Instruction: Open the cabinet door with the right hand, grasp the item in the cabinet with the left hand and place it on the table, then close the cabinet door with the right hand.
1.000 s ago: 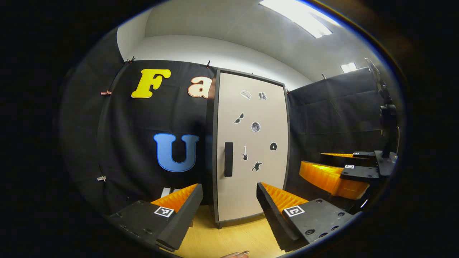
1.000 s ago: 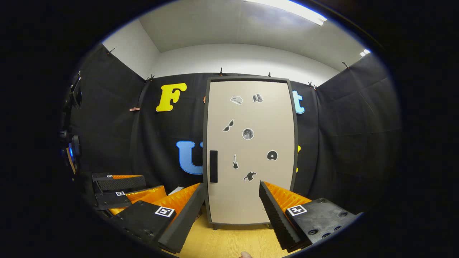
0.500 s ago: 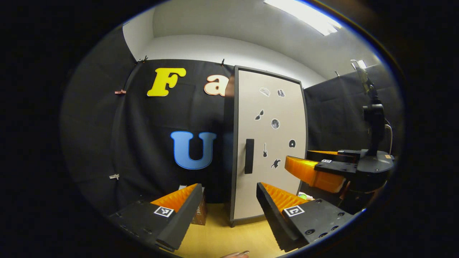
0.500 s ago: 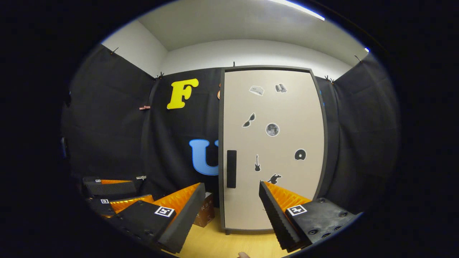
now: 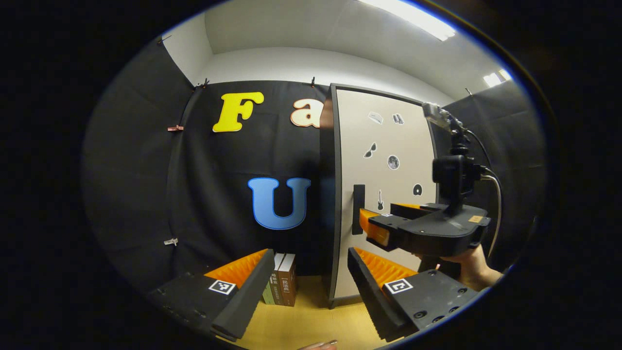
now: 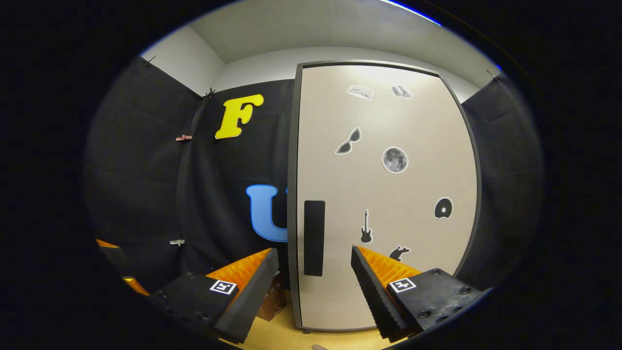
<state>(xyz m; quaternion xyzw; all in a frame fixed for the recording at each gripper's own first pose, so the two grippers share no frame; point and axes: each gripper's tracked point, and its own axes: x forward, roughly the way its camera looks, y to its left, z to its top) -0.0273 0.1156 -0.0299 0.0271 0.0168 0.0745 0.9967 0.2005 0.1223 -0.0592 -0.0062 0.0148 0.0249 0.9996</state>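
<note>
cabinet door (image 6: 384,194) sits closed straight ahead of my right gripper (image 6: 313,282), whose fingers gape wide and empty, the dark handle (image 6: 314,238) just beyond the gap. my left gripper (image 5: 308,282) is spread open too, holding nothing, with books (image 5: 282,286) standing past its left finger beside the cabinet

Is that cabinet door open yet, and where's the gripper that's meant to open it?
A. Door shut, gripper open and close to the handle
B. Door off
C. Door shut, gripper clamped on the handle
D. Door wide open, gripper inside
A: the cabinet door sits flush, and the right gripper frames the handle without touching it.
</note>
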